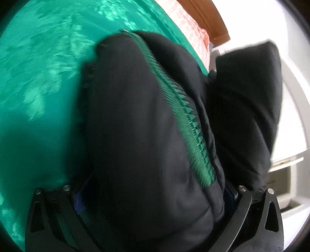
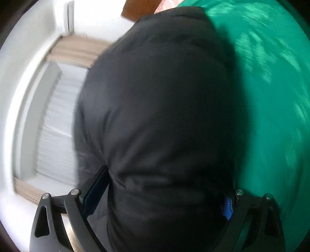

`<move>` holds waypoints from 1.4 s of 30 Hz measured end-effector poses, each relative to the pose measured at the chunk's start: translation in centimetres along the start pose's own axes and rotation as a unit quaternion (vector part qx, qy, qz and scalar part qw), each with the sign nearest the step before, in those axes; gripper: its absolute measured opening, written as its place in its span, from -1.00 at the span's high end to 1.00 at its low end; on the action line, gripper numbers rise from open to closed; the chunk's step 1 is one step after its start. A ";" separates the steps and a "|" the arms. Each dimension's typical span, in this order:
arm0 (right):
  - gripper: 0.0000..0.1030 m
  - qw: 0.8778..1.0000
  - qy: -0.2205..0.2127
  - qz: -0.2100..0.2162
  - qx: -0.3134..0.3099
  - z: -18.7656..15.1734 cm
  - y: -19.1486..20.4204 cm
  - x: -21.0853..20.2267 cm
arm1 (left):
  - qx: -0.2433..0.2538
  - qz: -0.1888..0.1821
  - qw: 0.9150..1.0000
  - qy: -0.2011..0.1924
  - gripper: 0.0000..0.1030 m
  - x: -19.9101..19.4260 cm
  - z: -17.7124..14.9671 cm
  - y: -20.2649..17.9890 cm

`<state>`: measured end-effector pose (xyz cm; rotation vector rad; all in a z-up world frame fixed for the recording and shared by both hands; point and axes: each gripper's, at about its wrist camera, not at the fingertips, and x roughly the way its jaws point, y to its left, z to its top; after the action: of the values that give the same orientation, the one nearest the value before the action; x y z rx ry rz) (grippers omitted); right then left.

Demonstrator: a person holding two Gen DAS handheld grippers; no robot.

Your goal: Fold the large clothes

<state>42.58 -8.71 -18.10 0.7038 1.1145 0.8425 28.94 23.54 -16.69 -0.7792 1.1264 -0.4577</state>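
A puffy black jacket (image 1: 135, 120) with a green zipper (image 1: 186, 124) fills the left wrist view, bulging up over the green bedspread (image 1: 38, 81). My left gripper (image 1: 155, 197) stands wide around it, with a thin dark gap beside the left blue pad (image 1: 78, 202), so it is open. Another fold of the jacket (image 1: 246, 100) rises on the right. In the right wrist view the jacket (image 2: 158, 108) packs the space between the jaws. My right gripper (image 2: 162, 195) is shut on it, both blue pads (image 2: 228, 208) against the fabric. Both views are blurred.
The green bedspread (image 2: 271, 97) lies to the right in the right wrist view. A pink pillow (image 1: 191, 29) and a wooden headboard (image 1: 211, 17) sit at the far end of the bed. White wall, a window with blinds (image 2: 58, 120) and white furniture (image 1: 286, 166) lie beyond.
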 end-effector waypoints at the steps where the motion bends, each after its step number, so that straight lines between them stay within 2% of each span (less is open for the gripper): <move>1: -0.83 0.999 0.007 -0.032 -0.038 0.2 1.4 0.5 | 0.005 0.007 1.000 0.000 -0.85 0.2 0.0 -0.4; 2: -0.83 0.995 0.015 -0.064 -0.081 0.1 3.0 0.9 | 0.014 0.009 1.000 0.003 -0.64 0.5 -0.1 -1.1; 3: -0.83 0.987 0.020 -0.093 -0.129 -0.4 4.8 1.1 | 0.028 0.024 0.999 0.001 -0.57 0.5 -0.6 -1.9; 6: -0.81 0.963 0.010 -0.136 -0.234 -2.8 8.8 0.9 | 0.090 0.058 0.994 -0.028 -0.38 -0.6 -2.8 -4.8; 11: -0.77 0.934 -0.030 -0.145 -0.326 -6.8 13.6 -1.1 | 0.162 0.072 0.982 -0.069 -0.31 -2.7 -6.0 -9.7; 14: -0.77 0.921 -0.061 -0.142 -0.357 -7.5 16.0 -3.0 | 0.202 0.074 0.972 -0.091 -0.31 -4.0 -6.2 -13.2; 16: -0.77 0.918 -0.082 -0.136 -0.364 -6.8 17.1 -4.7 | 0.220 0.068 0.967 -0.109 -0.31 -4.9 -5.4 -15.5; 19: -0.77 0.916 -0.107 -0.128 -0.365 -3.5 18.3 -6.6 | 0.243 0.063 0.959 -0.134 -0.32 -5.4 -2.4 -19.0; 21: -0.77 0.924 -0.113 -0.122 -0.343 0.1 17.8 -7.4 | 0.243 0.071 0.957 -0.143 -0.42 -4.7 0.1 -20.1; 22: -0.78 0.931 -0.114 -0.122 -0.324 1.5 17.2 -7.6 | 0.236 0.089 0.957 -0.141 -0.68 -3.6 1.9 -20.0; 23: -0.83 0.944 -0.112 -0.124 -0.285 3.7 15.7 -7.8 | 0.226 0.117 0.957 -0.138 -0.99 -2.4 3.4 -19.5; 25: -0.94 0.958 -0.116 -0.153 -0.213 6.3 12.6 -7.9 | 0.196 0.180 0.955 -0.134 -0.98 -0.4 5.3 -17.3; 26: -0.96 0.959 -0.124 -0.187 -0.175 6.9 10.6 -8.2 | 0.174 0.212 0.954 -0.120 -0.95 0.7 5.9 -15.6; 27: -0.96 0.956 -0.129 -0.211 -0.161 6.7 9.4 -8.7 | 0.153 0.239 0.953 -0.106 -0.91 1.4 5.8 -13.9; 28: -0.96 0.952 -0.134 -0.221 -0.162 6.1 8.9 -9.2 | 0.149 0.250 0.951 -0.102 -0.78 1.6 5.0 -12.7; 30: -0.96 0.948 -0.144 -0.222 -0.178 4.0 8.6 -10.1 | 0.160 0.242 0.950 -0.115 -0.76 1.0 2.9 -12.0; 32: -0.97 0.939 -0.147 -0.237 -0.199 1.5 9.1 -10.6 | 0.173 0.238 0.945 -0.142 -0.79 -0.3 0.5 -12.4; 34: -0.97 0.925 -0.148 -0.265 -0.229 -1.6 10.0 -10.6 | 0.191 0.251 0.934 -0.168 -0.85 -1.4 -1.8 -13.3; 35: -0.97 0.917 -0.148 -0.280 -0.242 -2.5 10.1 -11.4 | 0.204 0.262 0.925 -0.183 -0.90 -2.1 -3.4 -14.1; 36: -0.97 0.908 -0.150 -0.294 -0.258 -3.3 10.7 -11.3 | 0.220 0.281 0.912 -0.202 -0.94 -2.4 -4.9 -15.3; 37: -0.97 0.900 -0.156 -0.304 -0.270 -4.2 11.1 -11.5 | 0.232 0.298 0.899 -0.221 -0.95 -3.1 -4.9 -15.4; 39: -0.97 0.885 -0.174 -0.319 -0.290 -7.1 12.5 -12.4 | 0.258 0.330 0.867 -0.270 -0.99 -3.9 -8.1 -17.8; 40: -0.98 0.878 -0.183 -0.328 -0.296 -8.0 13.9 -13.1 | 0.264 0.334 0.858 -0.287 -0.99 -4.2 -10.0 -18.8; 41: -0.98 0.872 -0.194 -0.335 -0.301 -8.4 14.1 -13.5 | 0.263 0.337 0.853 -0.298 -0.99 -3.7 -9.3 -19.9; 42: -0.98 0.864 -0.208 -0.342 -0.306 -9.4 14.7 -14.2 | 0.260 0.343 0.845 -0.317 -0.99 -3.8 -10.8 -20.9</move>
<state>27.43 -12.73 -1.91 -0.0730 0.5679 0.3515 18.68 8.90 -0.90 0.0079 0.5395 0.1207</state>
